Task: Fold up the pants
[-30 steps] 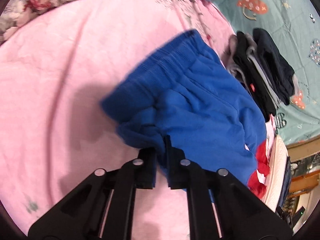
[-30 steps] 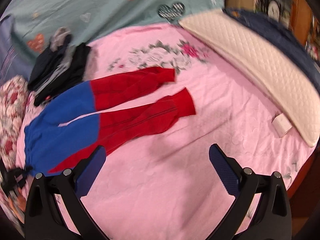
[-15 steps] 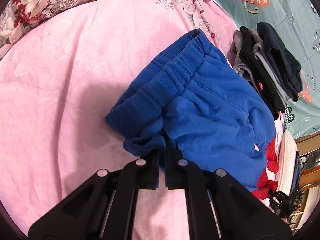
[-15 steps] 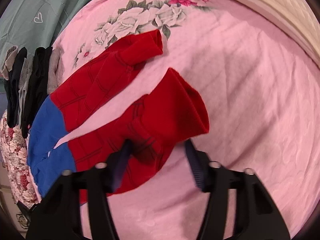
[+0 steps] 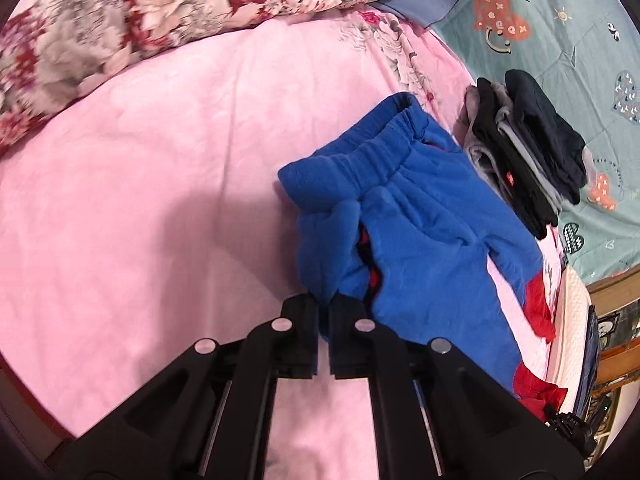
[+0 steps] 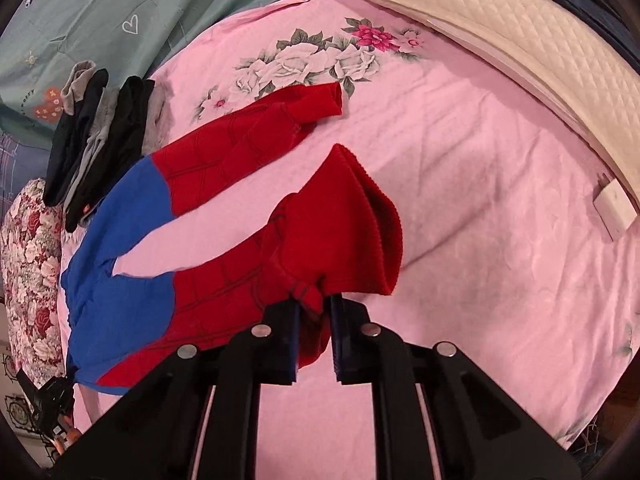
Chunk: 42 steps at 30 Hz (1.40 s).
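In the left wrist view, the left gripper (image 5: 324,308) occupies the lower centre of the frame, its two black fingers drawn together and clamped on a bunched fold of the blue waist section of the pants (image 5: 404,216). The pinched fabric is soft, thick knit; it rises off the pink bedsheet (image 5: 152,208) in rounded folds, with a strip of red lining showing in the crease just above the fingertips. The ribbed elastic waistband (image 5: 384,140) runs diagonally toward the upper right. Left of the garment the sheet is open and only lightly creased, up to the floral quilt (image 5: 160,8) along the upper left edge. Just right of the waistband, a stack of folded dark and grey garments (image 5: 524,148) lies at the sheet's border, partly on the teal patterned bedding (image 5: 560,32) beyond.

In the right wrist view, the right gripper (image 6: 314,312) sits at lower centre, fingers closed on the hem end of the near red pant leg (image 6: 340,232). The ribbed cuff is lifted and folded over, standing clear of the sheet. The far red leg (image 6: 260,128) lies flat, angled toward the upper centre, its cuff touching the printed rose motif (image 6: 312,60). The two legs are apart, with pink sheet visible between them. Right of the cuff the sheet is open as far as the cream quilted pad (image 6: 500,20) curving along the upper right edge; a small white box (image 6: 614,210) rests just beside that pad at the right.
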Motion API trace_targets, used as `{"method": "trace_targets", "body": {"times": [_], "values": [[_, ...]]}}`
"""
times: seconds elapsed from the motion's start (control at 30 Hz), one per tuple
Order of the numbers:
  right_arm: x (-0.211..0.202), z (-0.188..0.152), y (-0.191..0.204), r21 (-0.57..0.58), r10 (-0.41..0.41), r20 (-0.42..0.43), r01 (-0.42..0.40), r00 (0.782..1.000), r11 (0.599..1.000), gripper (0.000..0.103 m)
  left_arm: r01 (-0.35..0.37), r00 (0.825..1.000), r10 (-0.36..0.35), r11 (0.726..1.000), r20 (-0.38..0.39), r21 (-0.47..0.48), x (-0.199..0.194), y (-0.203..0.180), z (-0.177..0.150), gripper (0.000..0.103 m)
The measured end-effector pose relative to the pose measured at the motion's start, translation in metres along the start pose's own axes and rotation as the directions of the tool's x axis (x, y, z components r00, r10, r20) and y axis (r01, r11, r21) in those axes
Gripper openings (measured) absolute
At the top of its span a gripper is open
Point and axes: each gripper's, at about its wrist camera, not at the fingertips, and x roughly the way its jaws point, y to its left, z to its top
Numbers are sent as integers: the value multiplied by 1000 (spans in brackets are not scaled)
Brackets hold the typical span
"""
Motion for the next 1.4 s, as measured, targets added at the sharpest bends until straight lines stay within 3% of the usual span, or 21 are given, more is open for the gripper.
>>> {"method": "trace_targets", "body": {"times": [0.17,0.23,0.3,0.37,0.5,0.53,0.6,0.63,0.77,0.83,0.9,1.0,1.1,1.13,1.17,1.27,1.4], "values": [[14,-31,-15,22,-30,-34,31,999,999,13,-37,998,39,999,-43,39,10,6,-11,4],[27,-35,-21,32,-45,-44,46,998,998,18,-55,998,56,996,-26,66,9,2,-13,8],[36,-36,-20,28,-68,-40,69,997,997,32,-67,998,68,993,-6,98,0,-4,-14,24],[32,-33,-12,-11,-127,-33,127,991,992,43,-80,996,74,989,52,121,-19,-8,-12,32],[-7,-16,-4,-49,-164,55,167,985,985,43,-75,981,43,984,188,165,-65,-25,7,61],[-24,-8,-1,-46,-166,104,172,981,984,46,-61,981,24,980,191,192,-68,-35,17,62],[-41,12,7,-51,-141,162,151,977,987,68,-26,988,-9,975,154,222,-61,-53,32,62],[-44,24,13,-61,-118,172,130,978,990,69,8,992,-39,970,122,244,-53,-64,40,63],[-13,87,32,-84,-55,105,64,993,994,69,67,998,-66,947,-15,314,9,-104,64,64],[17,113,34,-64,-92,41,95,995,993,67,38,999,-25,945,-46,324,39,-111,68,62],[48,131,30,-24,-124,-16,123,992,992,59,-4,997,27,945,-66,326,68,-112,72,61],[74,140,18,69,-35,-85,41,996,997,54,6,995,26,955,-101,297,89,-104,76,61],[84,148,21,77,-4,-67,9,998,997,52,15,996,11,955,-86,295,91,-104,83,62],[88,152,22,78,-8,-61,13,998,997,43,12,997,13,954,-82,298,93,-104,84,62],[95,156,23,76,-11,-57,15,998,997,19,8,997,17,953,-79,304,95,-105,85,62],[102,162,32,20,-59,-28,59,998,998,16,-13,997,36,944,-65,328,93,-108,81,61],[52,158,35,-27,-123,118,127,985,992,15,-28,997,50,939,-57,344,91,-107,77,61]]}}
